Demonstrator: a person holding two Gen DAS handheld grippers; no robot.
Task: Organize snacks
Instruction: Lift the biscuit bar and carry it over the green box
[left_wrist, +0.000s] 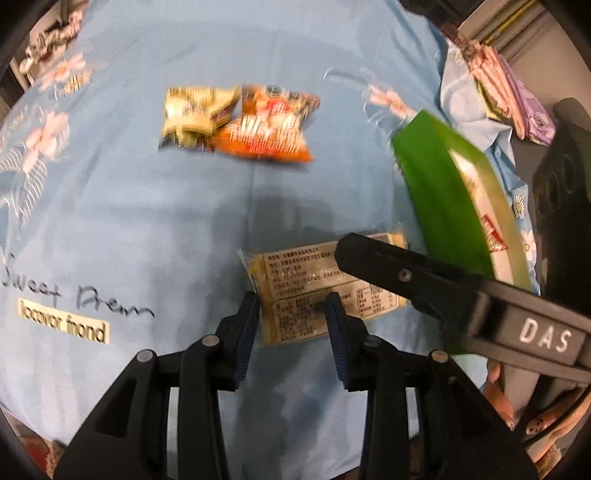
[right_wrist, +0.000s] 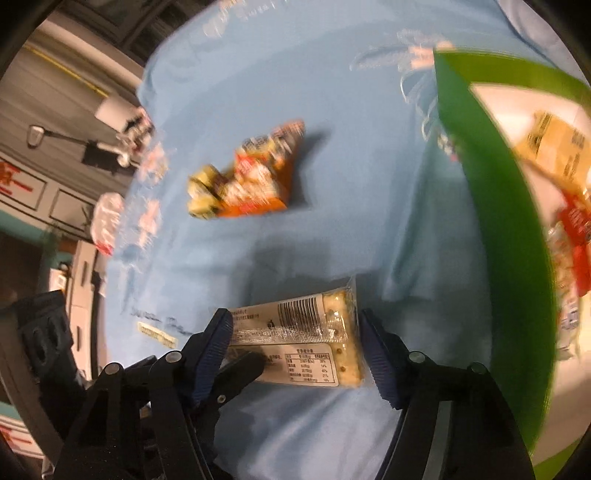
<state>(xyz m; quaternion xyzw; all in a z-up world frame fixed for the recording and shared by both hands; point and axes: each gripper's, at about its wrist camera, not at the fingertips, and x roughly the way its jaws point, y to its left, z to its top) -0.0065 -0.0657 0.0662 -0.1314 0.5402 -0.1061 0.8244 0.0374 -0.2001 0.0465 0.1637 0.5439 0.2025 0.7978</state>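
One wrapped bar between right tongs – two packets, one green box.

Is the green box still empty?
No: in the right wrist view the green cardboard box already holds snack packets, including a tan packet and a red packet.

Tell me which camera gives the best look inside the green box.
The right wrist view: the green box opens toward it, showing snack packets on its white inside. The left wrist view shows the box mostly from outside, with a thin strip of contents.
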